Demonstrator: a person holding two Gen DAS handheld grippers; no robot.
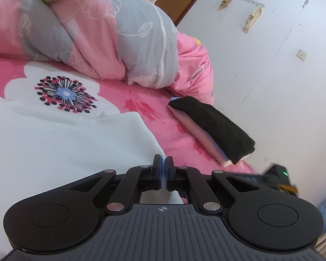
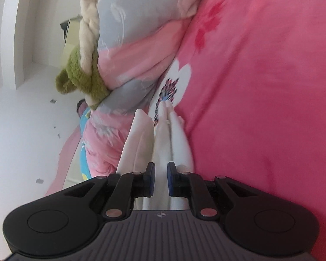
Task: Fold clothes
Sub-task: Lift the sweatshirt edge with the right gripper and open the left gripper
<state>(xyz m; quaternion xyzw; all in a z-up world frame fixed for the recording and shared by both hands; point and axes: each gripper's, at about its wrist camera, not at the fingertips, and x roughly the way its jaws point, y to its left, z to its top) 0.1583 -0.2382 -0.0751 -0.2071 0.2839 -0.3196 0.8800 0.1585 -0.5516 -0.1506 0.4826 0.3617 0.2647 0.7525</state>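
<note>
Covering the bed (image 1: 141, 100): plush pink floral blanket, a puffy pink-grey quilt (image 1: 110, 43) heaped behind. White garment (image 1: 54, 143), smooth knit, lies spread near the left tool (image 1: 163, 165), clenched tight on its edge; right tool (image 2: 160, 171) grips bunched white folds. Folded stack (image 1: 215, 128), black over pink, done; white piece seemingly mid-fold.

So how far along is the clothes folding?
Done: a folded black garment lies stacked by the wall. In hand: the white garment, with the right gripper pinching bunched folds and the left gripper shut at its edge. Left: flattening and stacking it.
</note>
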